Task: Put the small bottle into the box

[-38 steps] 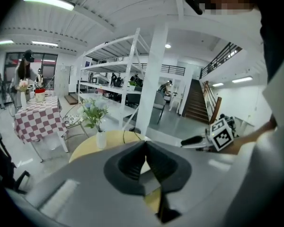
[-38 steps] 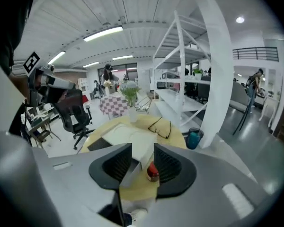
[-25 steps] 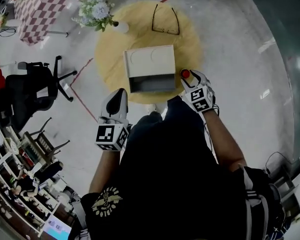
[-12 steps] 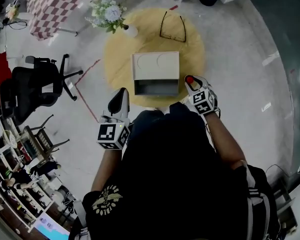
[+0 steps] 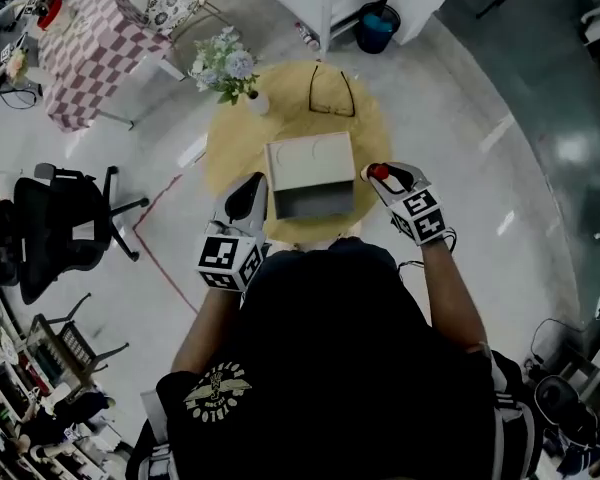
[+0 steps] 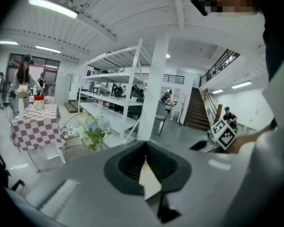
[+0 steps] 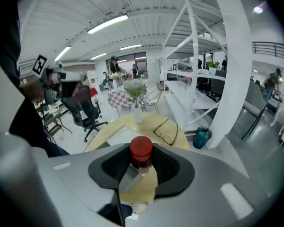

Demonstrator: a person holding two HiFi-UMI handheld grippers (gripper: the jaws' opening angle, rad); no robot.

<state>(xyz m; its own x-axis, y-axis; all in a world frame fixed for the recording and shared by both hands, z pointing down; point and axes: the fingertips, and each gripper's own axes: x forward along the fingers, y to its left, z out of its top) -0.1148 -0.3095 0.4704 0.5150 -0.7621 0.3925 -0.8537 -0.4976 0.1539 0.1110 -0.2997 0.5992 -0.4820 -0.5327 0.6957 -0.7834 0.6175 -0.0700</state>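
Bottle (image 7: 141, 150) clamped beside the box (image 5: 310, 173)
Right tongs (image 5: 383, 175) have just been closing and now pinch the red-capped small bottle, jaws partway in, held up just right of the cream box on the round yellow tabletop (image 5: 365, 128); left tongs (image 5: 248, 196) sit closed and empty at the box's left.

Small bottle (image 5: 378, 172) in right tool (image 5: 388, 179)

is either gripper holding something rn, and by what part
The right gripper holds the small bottle by its neck, just under the red cap; its jaws have just been closing on it. The left gripper holds nothing.
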